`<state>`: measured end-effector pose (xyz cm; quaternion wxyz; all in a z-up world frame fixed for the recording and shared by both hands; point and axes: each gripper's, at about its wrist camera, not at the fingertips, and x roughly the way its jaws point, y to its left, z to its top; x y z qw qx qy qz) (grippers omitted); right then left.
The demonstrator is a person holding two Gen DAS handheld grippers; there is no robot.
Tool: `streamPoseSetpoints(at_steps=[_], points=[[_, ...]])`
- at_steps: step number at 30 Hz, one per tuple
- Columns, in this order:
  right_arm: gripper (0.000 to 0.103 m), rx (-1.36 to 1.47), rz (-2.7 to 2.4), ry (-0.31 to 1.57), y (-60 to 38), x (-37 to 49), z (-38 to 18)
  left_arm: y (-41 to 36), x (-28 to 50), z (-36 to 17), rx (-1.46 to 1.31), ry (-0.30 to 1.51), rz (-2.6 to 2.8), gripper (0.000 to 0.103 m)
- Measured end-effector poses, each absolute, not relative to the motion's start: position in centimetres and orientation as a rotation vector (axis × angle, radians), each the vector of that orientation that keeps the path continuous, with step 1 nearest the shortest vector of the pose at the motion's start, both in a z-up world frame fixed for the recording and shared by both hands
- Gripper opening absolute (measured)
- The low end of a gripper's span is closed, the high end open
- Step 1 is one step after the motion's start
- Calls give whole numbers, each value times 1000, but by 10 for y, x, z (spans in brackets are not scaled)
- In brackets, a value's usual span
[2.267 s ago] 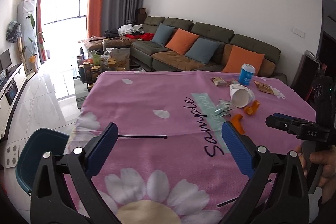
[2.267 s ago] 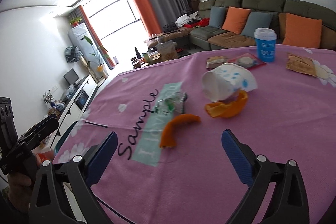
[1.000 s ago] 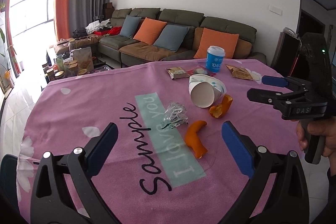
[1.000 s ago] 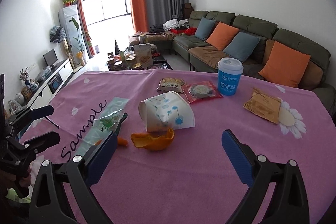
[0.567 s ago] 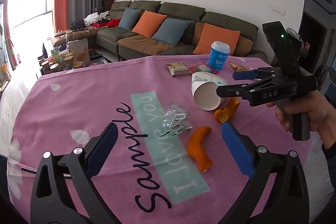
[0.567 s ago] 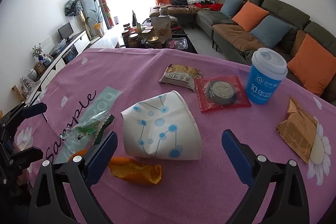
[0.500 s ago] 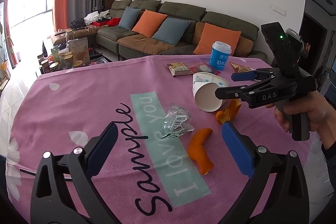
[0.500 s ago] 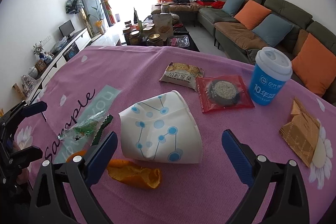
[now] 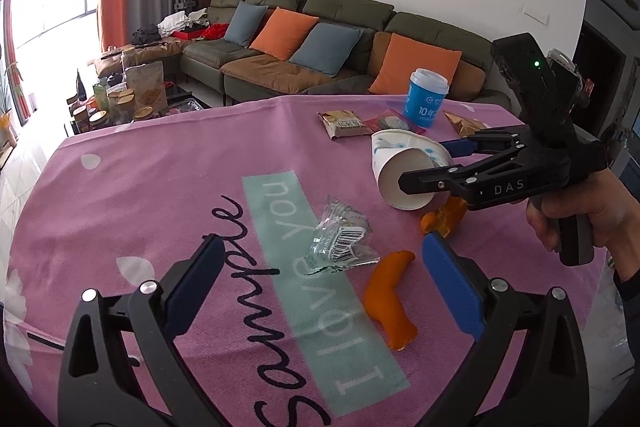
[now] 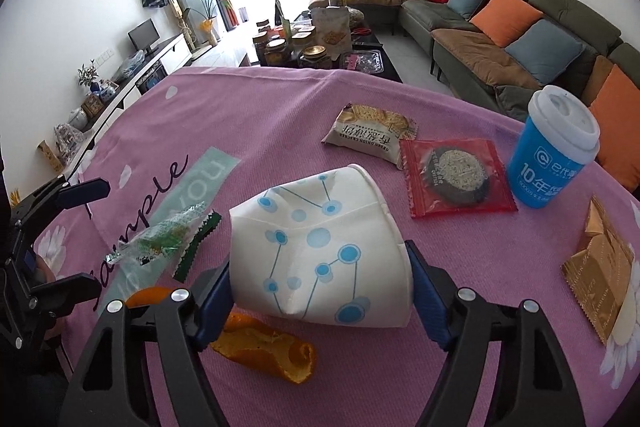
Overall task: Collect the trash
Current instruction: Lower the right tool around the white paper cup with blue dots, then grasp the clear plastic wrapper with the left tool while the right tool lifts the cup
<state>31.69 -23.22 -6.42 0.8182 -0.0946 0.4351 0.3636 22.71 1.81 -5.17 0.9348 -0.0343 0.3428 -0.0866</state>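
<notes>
Right gripper (image 10: 320, 279) closing — crushed paper cup (image 10: 320, 251) between pads, sideways

The pink tablecloth (image 9: 152, 163) carries a pale green band reading "I love you" with "Sample" in black script across it. The right gripper (image 9: 424, 163) has "DAS" in white on its black body. The blue lidded cup (image 10: 554, 157) at the far right shows "10年". The near cracker packet (image 10: 370, 135) reads "GREEN ONION CRACKER". A barcode sits on the clear wrapper (image 9: 340, 243).
</notes>
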Motion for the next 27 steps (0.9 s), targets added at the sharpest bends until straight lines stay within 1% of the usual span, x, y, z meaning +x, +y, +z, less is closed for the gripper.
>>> streamPoseSetpoints(at_steps=[7,14,16,17,18,19,20,23,24,25,27], points=[[75,-56,721,834,-259,309,-43,17,247,-50,-70,713,-170,97],[75,40,712,783,-278,285,-35,12,271,-62,-91,796,-187,97],[75,56,713,776,-281,282,-34,9,278,-67,-92,819,-185,88],[75,65,714,774,-282,279,-34,9,280,-69,-93,832,-183,77],[75,73,717,772,-284,279,-34,9,282,-72,-99,842,-179,71],[75,79,717,769,-285,278,-33,9,283,-75,-108,851,-180,68],[75,83,716,767,-285,278,-33,10,283,-77,-111,858,-178,61],[75,89,720,762,-284,275,-31,12,283,-83,-123,868,-187,46],[75,88,720,760,-284,273,-31,12,283,-84,-125,870,-189,39],[75,90,722,759,-282,272,-31,13,283,-86,-131,872,-197,35],[75,91,727,758,-280,270,-31,15,281,-86,-133,870,-200,32]])
